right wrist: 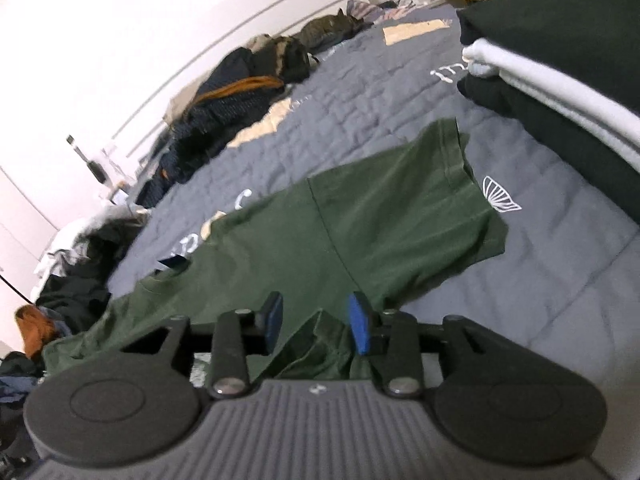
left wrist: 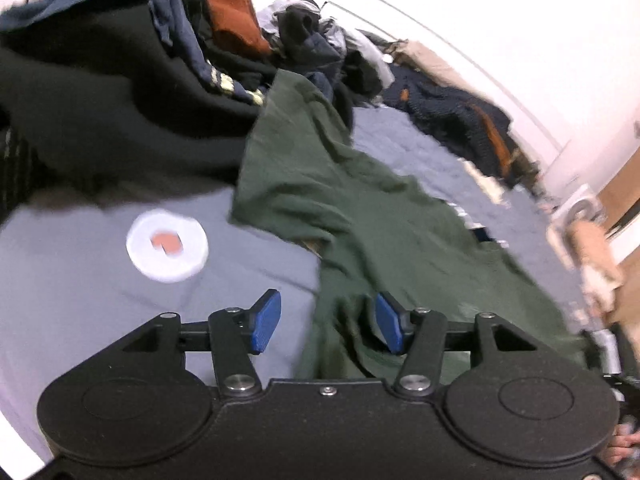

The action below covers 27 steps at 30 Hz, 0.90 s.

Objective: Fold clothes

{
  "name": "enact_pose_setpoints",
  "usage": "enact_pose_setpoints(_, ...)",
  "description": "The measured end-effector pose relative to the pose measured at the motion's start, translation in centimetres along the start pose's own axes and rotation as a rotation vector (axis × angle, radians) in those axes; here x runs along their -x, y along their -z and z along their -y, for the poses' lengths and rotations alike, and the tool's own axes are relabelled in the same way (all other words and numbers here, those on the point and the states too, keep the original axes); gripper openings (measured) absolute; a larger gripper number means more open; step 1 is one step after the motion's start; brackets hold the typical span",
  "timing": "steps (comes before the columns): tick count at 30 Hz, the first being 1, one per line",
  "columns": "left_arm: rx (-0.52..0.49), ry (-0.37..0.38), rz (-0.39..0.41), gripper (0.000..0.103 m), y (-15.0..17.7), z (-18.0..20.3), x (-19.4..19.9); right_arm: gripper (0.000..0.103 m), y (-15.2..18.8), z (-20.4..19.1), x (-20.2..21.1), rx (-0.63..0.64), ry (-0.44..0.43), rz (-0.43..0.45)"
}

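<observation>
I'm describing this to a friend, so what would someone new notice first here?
A green shirt lies spread across the grey bedspread, with both open grippers, left and right, at its near edge. A heap of unfolded dark clothes rises behind it, and a folded stack sits to the right. A white disc lies left of the shirt.

A home bedroom – grey quilted bedspread (right wrist: 360, 92), heaped clothes (left wrist: 120, 92) and a folded stack (right wrist: 568, 80)

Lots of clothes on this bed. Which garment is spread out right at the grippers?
The dark green t-shirt. It alone lies spread on the grey quilt, under both open grippers; the others are heaped or stacked further away.
</observation>
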<state>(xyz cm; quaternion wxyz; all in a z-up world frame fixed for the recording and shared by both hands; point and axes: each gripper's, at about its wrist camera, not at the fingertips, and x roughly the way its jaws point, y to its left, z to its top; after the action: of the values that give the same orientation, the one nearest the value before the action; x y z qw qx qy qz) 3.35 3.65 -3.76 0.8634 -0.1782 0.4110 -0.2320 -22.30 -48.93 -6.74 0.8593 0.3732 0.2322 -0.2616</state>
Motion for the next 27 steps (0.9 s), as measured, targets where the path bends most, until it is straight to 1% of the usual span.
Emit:
enact_pose_setpoints(5, 0.098, -0.004, -0.016, 0.052, 3.3, -0.4, 1.2, 0.038, 1.2, -0.1, 2.7, -0.013, 0.002, 0.016)
enact_pose_setpoints(8, 0.094, -0.039, -0.016, 0.052, 4.9, -0.1, 1.8, 0.039, 2.2, -0.4, 4.1, -0.019, -0.012, 0.007)
enact_pose_setpoints(10, 0.103, -0.073, 0.001, 0.053, 5.9, -0.3, 2.4, 0.039, 3.0, -0.6, 5.0, -0.017, -0.02, 0.0)
enact_pose_setpoints(11, 0.13, -0.058, -0.005, 0.053, 6.3, -0.6, 2.5, 0.039, 3.6, -0.6, 5.5, -0.02, -0.022, -0.004)
enact_pose_setpoints(14, 0.149, -0.015, -0.031, 0.053, 7.1, -0.6, 2.7, 0.039, 5.2, -0.5, 6.9, -0.027, -0.028, -0.017)
enact_pose_setpoints(19, 0.139, -0.003, -0.037, 0.054, 8.2, -0.1, 3.1, 0.039, 7.5, -0.7, 8.4, -0.016, -0.039, -0.045)
enact_pose_setpoints(23, 0.097, 0.007, -0.035, 0.055, 9.0, 0.7, 3.5, 0.04, 8.9, -1.0, 9.7, -0.028, -0.069, -0.043)
enact_pose_setpoints(25, 0.106, 0.017, -0.033, 0.058, 9.3, 0.8, 3.6, 0.04, 9.5, -1.1, 10.3, -0.041, -0.075, -0.046)
enact_pose_setpoints(27, 0.114, 0.022, -0.036, 0.058, 9.6, 0.9, 3.6, 0.04, 10.2, -1.2, 10.6, -0.048, -0.074, -0.052)
